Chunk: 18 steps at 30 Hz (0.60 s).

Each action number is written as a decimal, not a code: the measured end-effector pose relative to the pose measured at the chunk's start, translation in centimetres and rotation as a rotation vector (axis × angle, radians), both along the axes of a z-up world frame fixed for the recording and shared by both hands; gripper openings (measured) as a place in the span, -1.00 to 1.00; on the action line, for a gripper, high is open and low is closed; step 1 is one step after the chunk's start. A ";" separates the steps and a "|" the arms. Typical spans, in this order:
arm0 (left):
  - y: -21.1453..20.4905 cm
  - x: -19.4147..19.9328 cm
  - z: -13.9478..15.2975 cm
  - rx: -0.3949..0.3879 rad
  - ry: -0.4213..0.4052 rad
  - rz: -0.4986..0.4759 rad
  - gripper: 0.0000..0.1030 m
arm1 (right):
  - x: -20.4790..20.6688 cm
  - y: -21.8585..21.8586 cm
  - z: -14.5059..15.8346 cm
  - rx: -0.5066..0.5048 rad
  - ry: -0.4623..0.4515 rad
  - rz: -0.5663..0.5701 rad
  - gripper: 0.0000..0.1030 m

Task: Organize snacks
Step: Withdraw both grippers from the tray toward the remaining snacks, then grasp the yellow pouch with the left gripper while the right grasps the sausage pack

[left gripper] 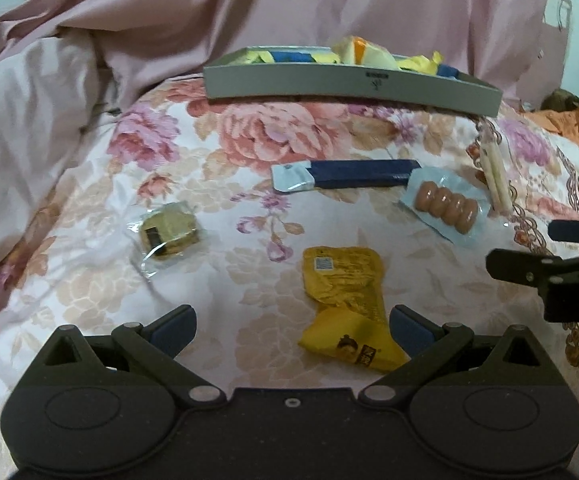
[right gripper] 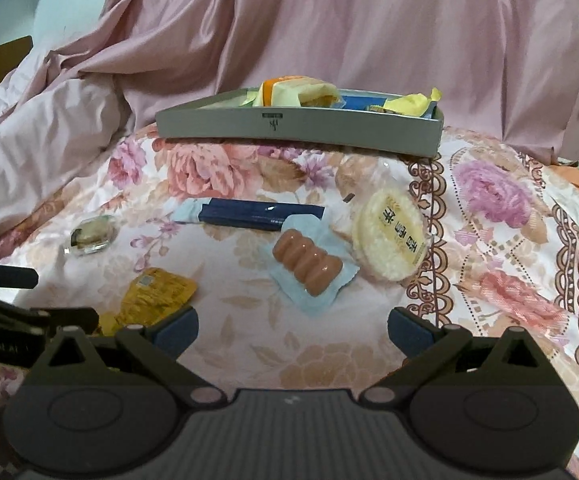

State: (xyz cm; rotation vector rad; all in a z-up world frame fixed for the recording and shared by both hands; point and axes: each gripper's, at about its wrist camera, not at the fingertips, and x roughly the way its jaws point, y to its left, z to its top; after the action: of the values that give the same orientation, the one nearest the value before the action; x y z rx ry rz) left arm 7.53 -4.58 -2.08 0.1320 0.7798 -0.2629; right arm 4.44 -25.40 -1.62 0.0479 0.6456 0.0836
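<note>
the left claw (left gripper: 291, 330) is spread wide with nothing in it, low over the flowered bed cover (left gripper: 89, 280). the yellow snack packet (left gripper: 347, 308) lies just ahead of it and off to its right side, the near end of the packet touching or almost touching the inside of the right finger (left gripper: 409, 330). the packet's long axis runs roughly away from the claw, leaning a little left at the far end, so the fingers would close across its narrow width. it sits off-centre in the gap, and a small shift to the right looks needed before closing.

the right claw (right gripper: 293, 332) is also wide and empty. the sausage pack (right gripper: 309, 268) lies ahead of it, near the middle of its view, long axis slanting from far-left to near-right; the round rice cracker (right gripper: 389, 236) is just beside that, further right. the yellow packet is at this claw's left edge, so the left claw is plainly the nearer one for it.

the grey tray (left gripper: 349, 88), already holding several wrapped snacks, stands at the far side of the bed, well apart from both claws.
</note>
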 end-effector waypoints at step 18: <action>-1.7 3.5 -2.2 0.019 0.069 -0.080 0.99 | 6.1 0.4 0.5 0.024 -0.062 0.208 0.99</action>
State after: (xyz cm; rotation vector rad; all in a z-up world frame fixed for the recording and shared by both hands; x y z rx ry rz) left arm 11.08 -6.30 -4.30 0.1730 0.8467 -0.3373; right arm 10.52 -25.00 -1.11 0.0011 0.5865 0.2919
